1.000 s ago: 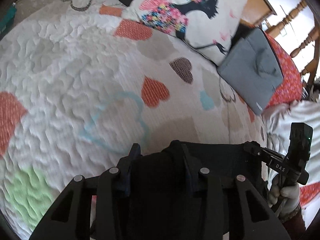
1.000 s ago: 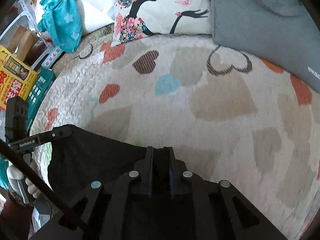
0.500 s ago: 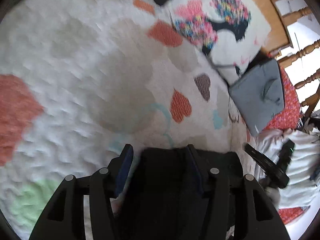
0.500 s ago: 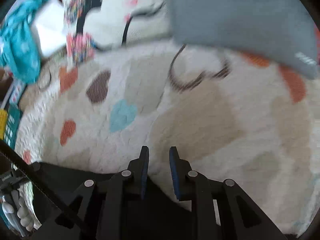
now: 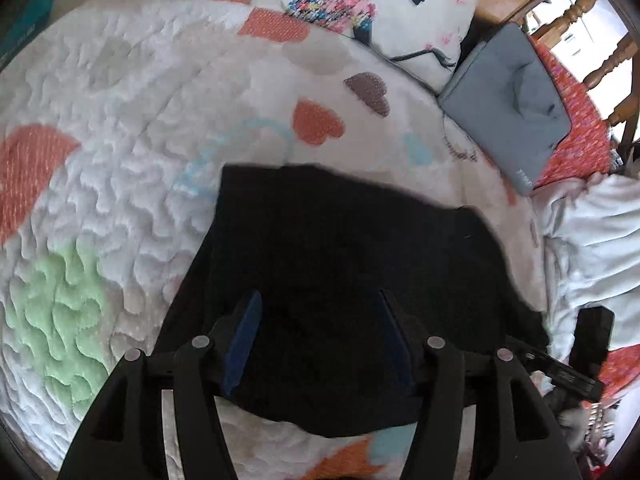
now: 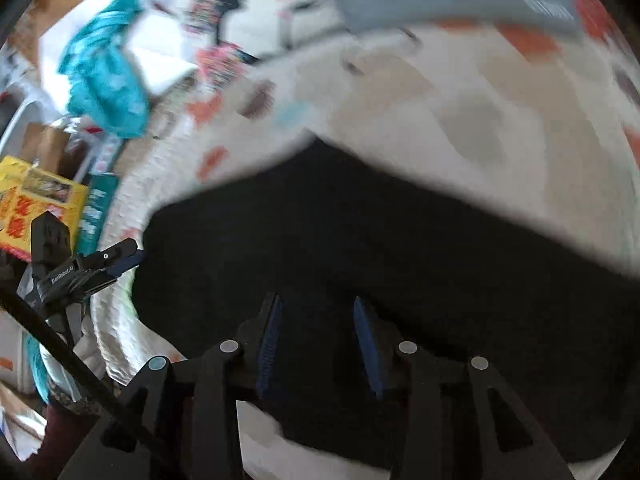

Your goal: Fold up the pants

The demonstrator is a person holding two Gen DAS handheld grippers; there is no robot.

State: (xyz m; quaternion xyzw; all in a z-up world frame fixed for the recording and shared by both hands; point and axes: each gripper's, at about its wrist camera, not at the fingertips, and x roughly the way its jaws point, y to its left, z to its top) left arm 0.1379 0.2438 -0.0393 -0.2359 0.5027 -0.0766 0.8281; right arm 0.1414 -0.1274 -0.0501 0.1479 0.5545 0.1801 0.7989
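Release, both sides at once! A second ago each pair of tongs was pinched shut on a corner of the black cloth; now the left tongs (image 5: 318,332) stand wide apart with nothing between the blue pads, and the right tongs (image 6: 316,336) are parted too, empty, hanging just over dark fabric. The pants (image 5: 352,264) have come down and lie spread on the bed quilt (image 5: 120,120), filling the lower middle of the left view, their far edge running across mid-frame just below the orange heart. In the right view the same pants (image 6: 360,248) sweep from centre left out to the right edge, though that frame is smeared with motion, so the fine lie of the cloth is hard to read. The other tool shows at lower right of the left view, close by the cloth's edge. Up top, the patterned pillow (image 5: 384,8) and the grey cushion (image 5: 508,100) sit well apart from the garment. My read: a fold has just been laid down and let go, and the next call is likely a fresh grip for another fold or some smoothing
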